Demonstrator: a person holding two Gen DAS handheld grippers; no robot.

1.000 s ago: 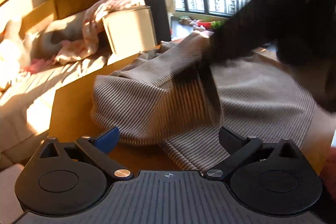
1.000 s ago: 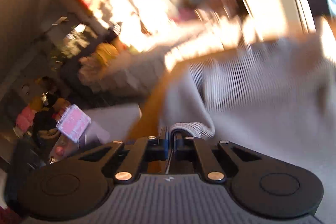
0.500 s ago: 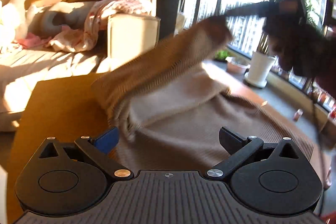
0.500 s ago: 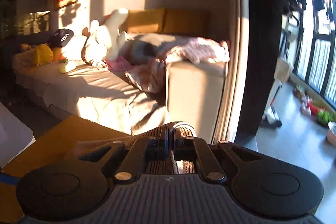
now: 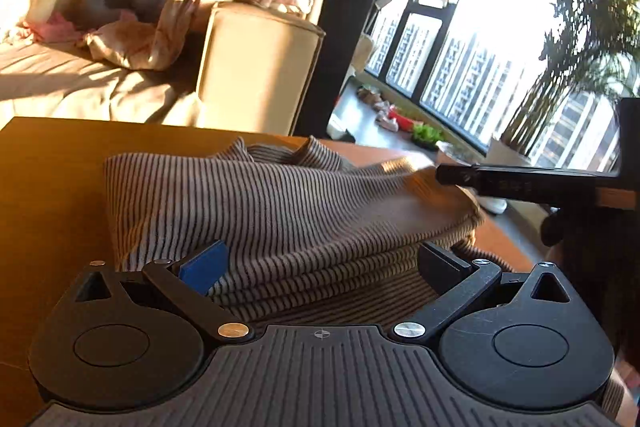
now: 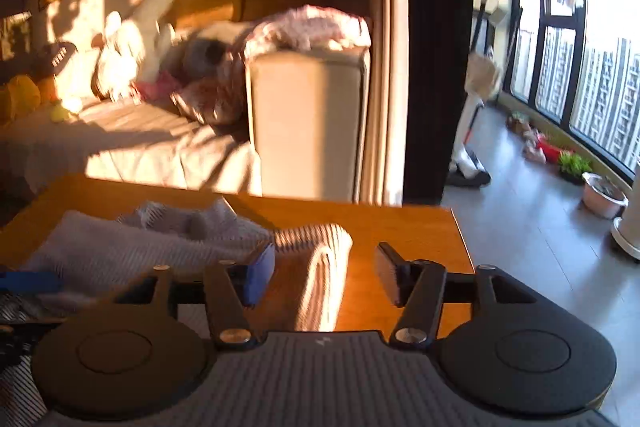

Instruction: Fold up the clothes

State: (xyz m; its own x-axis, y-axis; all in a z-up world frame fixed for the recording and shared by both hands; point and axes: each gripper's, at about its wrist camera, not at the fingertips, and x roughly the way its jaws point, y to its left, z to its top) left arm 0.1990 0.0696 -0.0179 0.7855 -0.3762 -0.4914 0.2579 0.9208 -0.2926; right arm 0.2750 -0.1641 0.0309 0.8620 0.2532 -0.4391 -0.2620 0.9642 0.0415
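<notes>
Wooden table [image 5: 52, 163], striped ribbed garment [image 5: 280, 211] lying folded over on it

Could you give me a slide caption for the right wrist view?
Open right claw over a striped garment folded on a sunlit wooden table.

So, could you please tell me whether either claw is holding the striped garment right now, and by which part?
Nothing is held. The left claw is open over the striped garment, and the right claw is open, with a rolled edge of the garment lying loose between its fingers.
</notes>
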